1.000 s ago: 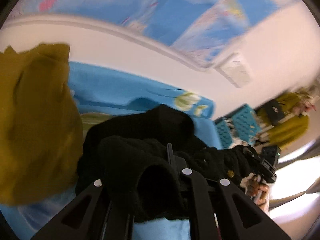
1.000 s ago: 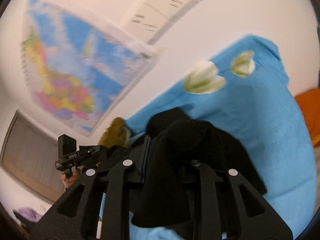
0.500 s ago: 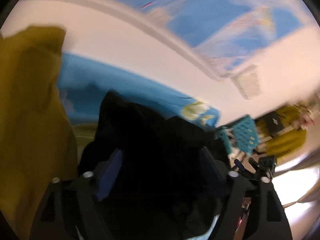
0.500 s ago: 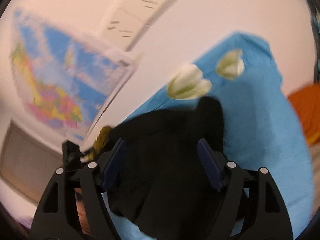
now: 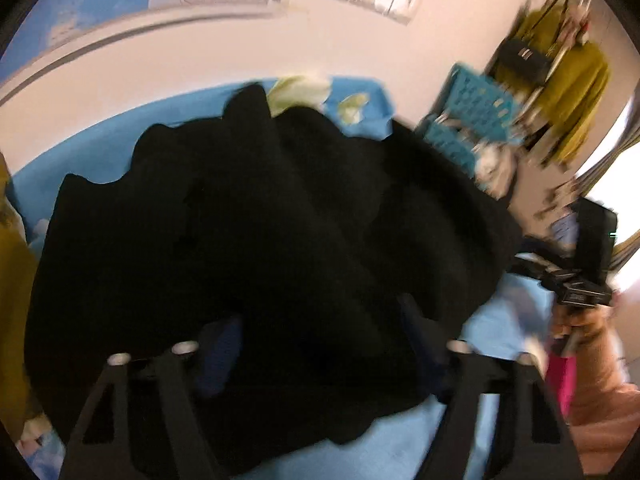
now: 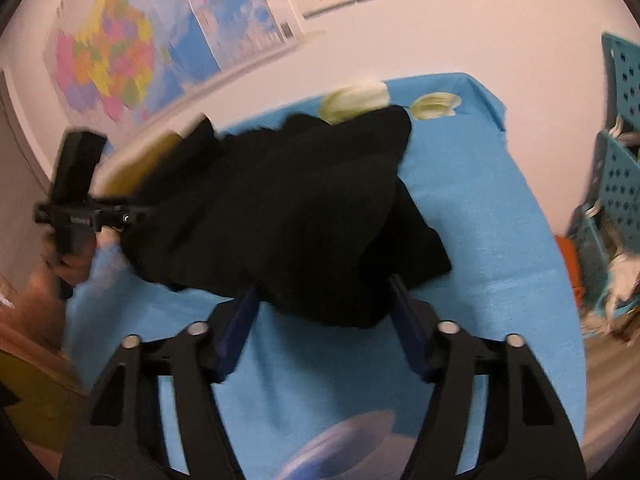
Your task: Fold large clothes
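We are closing both sets of jaws. Our right gripper (image 6: 320, 332) is spread, with only the near hem of the bulky black knit garment (image 6: 288, 216) between its pads, nothing pinched. Our left gripper (image 5: 316, 356) is also spread over the garment (image 5: 256, 232), not gripping. The garment is lying bunched on the blue flower-printed bedsheet (image 6: 472, 216). Risk: closing on a thick bunch could be catching several layers, or the sheet, spoiling the fold.

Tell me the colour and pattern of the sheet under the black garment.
Bright blue sheet with pale white-green flower prints near its far edge; clearest in the right wrist view.
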